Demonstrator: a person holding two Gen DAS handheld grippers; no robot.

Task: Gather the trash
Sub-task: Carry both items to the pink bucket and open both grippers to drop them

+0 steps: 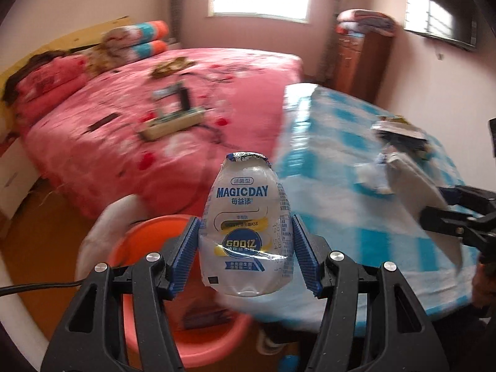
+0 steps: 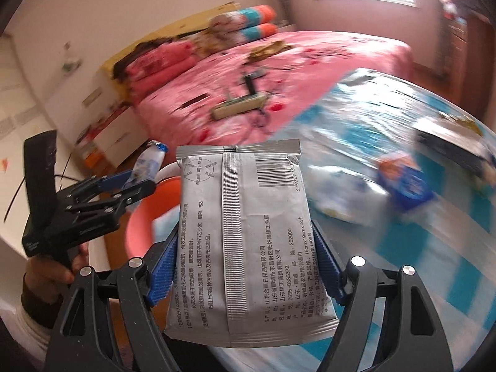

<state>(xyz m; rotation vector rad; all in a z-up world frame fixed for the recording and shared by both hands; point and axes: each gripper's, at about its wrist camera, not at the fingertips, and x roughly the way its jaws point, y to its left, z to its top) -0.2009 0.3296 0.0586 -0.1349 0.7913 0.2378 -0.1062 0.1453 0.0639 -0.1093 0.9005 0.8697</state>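
Above orange plastic bin [image 1: 148, 235] at seven o'clock: left gripper [image 1: 246, 248] clamps crushed clear bottle [image 1: 246, 232], right gripper [image 2: 245, 274] clamps silver foil packet [image 2: 245, 232]; centre both before releasing.

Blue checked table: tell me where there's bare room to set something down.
On the blue checked table, the near stretch toward the orange basin is bare. Crowded: far right, around the dark packet and blue-orange wrapper.
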